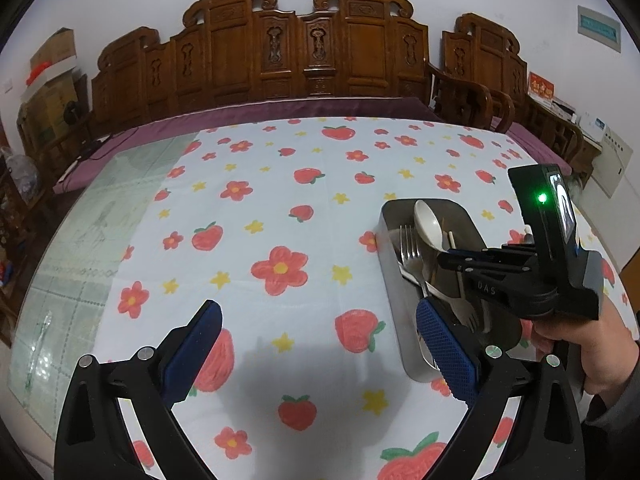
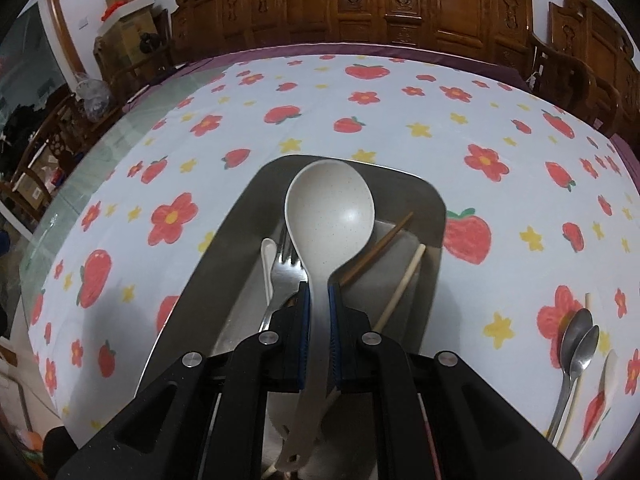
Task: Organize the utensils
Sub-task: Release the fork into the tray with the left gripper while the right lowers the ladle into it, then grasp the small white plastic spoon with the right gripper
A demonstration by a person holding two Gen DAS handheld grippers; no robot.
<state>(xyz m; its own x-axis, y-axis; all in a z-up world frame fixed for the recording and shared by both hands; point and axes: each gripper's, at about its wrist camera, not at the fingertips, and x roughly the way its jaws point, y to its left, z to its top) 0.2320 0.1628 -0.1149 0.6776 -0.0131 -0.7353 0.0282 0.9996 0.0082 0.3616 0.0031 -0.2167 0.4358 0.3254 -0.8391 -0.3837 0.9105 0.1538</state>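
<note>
A steel tray [image 2: 236,232] lies on the flowered tablecloth; it also shows in the left wrist view [image 1: 390,248]. My right gripper [image 2: 319,300] is shut on the handle of a large cream ladle spoon [image 2: 330,208], holding it over the tray. In the tray lie a metal fork [image 2: 282,276], a white utensil [image 2: 267,256], a brown chopstick [image 2: 380,246] and a pale chopstick [image 2: 402,284]. My left gripper [image 1: 318,328] is open and empty, above the cloth just left of the tray. In that view the right gripper [image 1: 472,262] sits over the tray with the ladle [image 1: 430,224].
Two metal spoons [image 2: 576,344] and a pale utensil [image 2: 608,376] lie on the cloth right of the tray. Carved wooden chairs [image 1: 304,48] line the far edge. A glass tabletop strip [image 1: 72,248] shows left of the cloth. Boxes [image 2: 128,12] stand far left.
</note>
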